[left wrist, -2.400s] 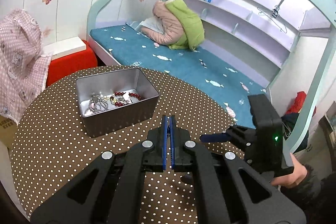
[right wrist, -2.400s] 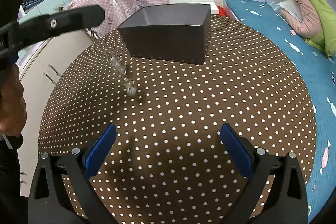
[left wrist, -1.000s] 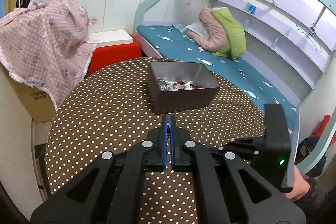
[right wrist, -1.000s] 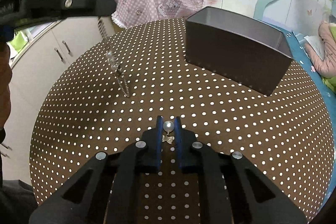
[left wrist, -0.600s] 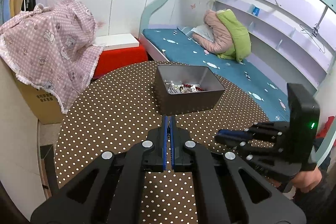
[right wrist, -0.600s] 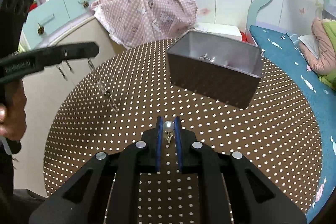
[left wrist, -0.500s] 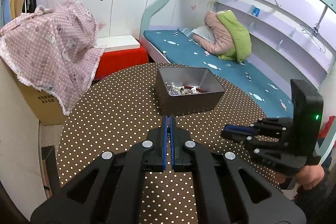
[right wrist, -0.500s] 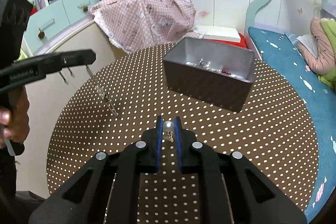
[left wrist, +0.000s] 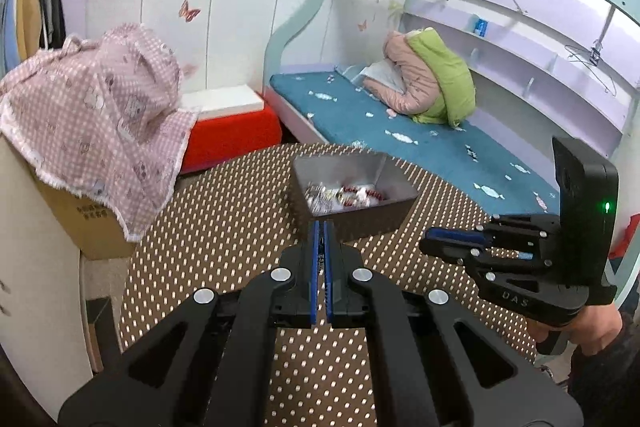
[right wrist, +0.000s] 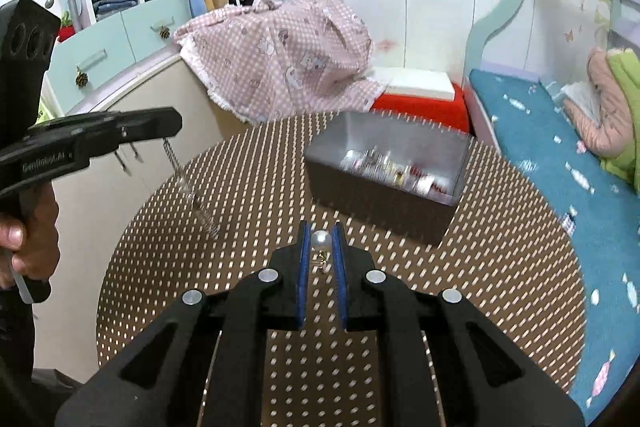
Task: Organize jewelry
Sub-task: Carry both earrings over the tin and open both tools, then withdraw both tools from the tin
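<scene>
Right wrist view: right gripper (right wrist: 321, 241) pinches one pearl earring (right wrist: 321, 239) short of one metal box (right wrist: 384, 183), while left gripper (right wrist: 168, 131) clamps one dangling chain (right wrist: 192, 195).

tongs: 2 (left wrist: 320, 243) (right wrist: 322, 243); tin: 1 (right wrist: 384, 195); pearl earring: 1 (right wrist: 321, 238); chain: 1 (right wrist: 192, 193)

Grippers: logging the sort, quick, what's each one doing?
Left gripper: shut on dangling silver chain bracelet.
Right gripper: shut on white pearl earring.

Black tools (left wrist: 320, 255), blue pads (right wrist: 305, 259)
</scene>
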Demonstrator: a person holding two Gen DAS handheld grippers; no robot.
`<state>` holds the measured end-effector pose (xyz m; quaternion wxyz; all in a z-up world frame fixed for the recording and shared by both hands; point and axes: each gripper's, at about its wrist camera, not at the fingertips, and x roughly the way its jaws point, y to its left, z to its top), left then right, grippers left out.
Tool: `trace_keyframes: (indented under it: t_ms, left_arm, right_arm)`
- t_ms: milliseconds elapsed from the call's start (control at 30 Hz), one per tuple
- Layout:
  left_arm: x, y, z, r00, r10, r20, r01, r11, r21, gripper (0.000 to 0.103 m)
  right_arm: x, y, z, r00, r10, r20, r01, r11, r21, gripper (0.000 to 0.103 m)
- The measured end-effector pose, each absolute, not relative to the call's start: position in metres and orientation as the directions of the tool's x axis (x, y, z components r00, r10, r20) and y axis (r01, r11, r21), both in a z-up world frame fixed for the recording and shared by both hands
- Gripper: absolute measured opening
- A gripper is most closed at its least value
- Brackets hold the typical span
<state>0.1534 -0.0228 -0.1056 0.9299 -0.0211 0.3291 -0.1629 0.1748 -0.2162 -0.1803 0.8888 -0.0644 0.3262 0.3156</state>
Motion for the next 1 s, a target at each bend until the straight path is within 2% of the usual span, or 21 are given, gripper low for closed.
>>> trace_keyframes:
  t_ms: [233, 400, 533, 800, 833, 867, 900, 933, 967, 1000]
  left_arm:
    - [0.182, -0.041, -0.061, 0.753, -0.367, -0.546, 0.353, 0.926, -0.135, 0.002]
    - [0.215, -0.058, -0.041, 0.738, -0.396, -0.546, 0.39, 0.911, -0.133, 0.002]
    - [0.246, -0.071, -0.039, 0.716, -0.401, -0.571, 0.396, 0.907, -0.14, 0.002]
    - [0.297, -0.089, -0.07, 0.658, -0.368, -0.657, 0.369, 0.918, -0.145, 0.003]
    - [0.299, -0.086, -0.076, 0.659, -0.351, -0.665, 0.354, 0.925, -0.138, 0.007]
    - [0.303, -0.086, -0.08, 0.658, -0.335, -0.675, 0.341, 0.931, -0.131, 0.017]
    - [0.305, -0.085, -0.084, 0.656, -0.324, -0.682, 0.329, 0.936, -0.128, 0.052]
    - [0.305, -0.082, -0.085, 0.669, -0.308, -0.677, 0.307, 0.943, -0.126, 0.084]
    - [0.302, -0.078, -0.085, 0.692, -0.289, -0.662, 0.284, 0.951, -0.118, 0.09]
    - [0.3, -0.074, -0.086, 0.701, -0.281, -0.655, 0.276, 0.954, -0.115, 0.09]
  right_arm:
    - [0.208, -0.223, -0.131, 0.645, 0.503, -0.576, -0.584, 0.81, 0.054, 0.01]
    - [0.24, -0.226, -0.113, 0.643, 0.489, -0.589, -0.566, 0.822, 0.063, 0.01]
    - [0.265, -0.226, -0.115, 0.624, 0.471, -0.623, -0.546, 0.834, 0.083, 0.01]
    - [0.3, -0.224, -0.14, 0.559, 0.443, -0.701, -0.508, 0.851, 0.132, 0.011]
    - [0.303, -0.225, -0.143, 0.556, 0.44, -0.705, -0.499, 0.855, 0.141, 0.014]
    - [0.305, -0.227, -0.146, 0.551, 0.436, -0.711, -0.486, 0.861, 0.151, 0.028]
    - [0.308, -0.228, -0.146, 0.554, 0.43, -0.713, -0.477, 0.866, 0.152, 0.037]
    - [0.309, -0.229, -0.147, 0.561, 0.425, -0.711, -0.467, 0.871, 0.152, 0.056]
    - [0.308, -0.232, -0.146, 0.567, 0.425, -0.705, -0.461, 0.874, 0.156, 0.066]
    - [0.307, -0.234, -0.146, 0.573, 0.428, -0.699, -0.455, 0.875, 0.163, 0.068]
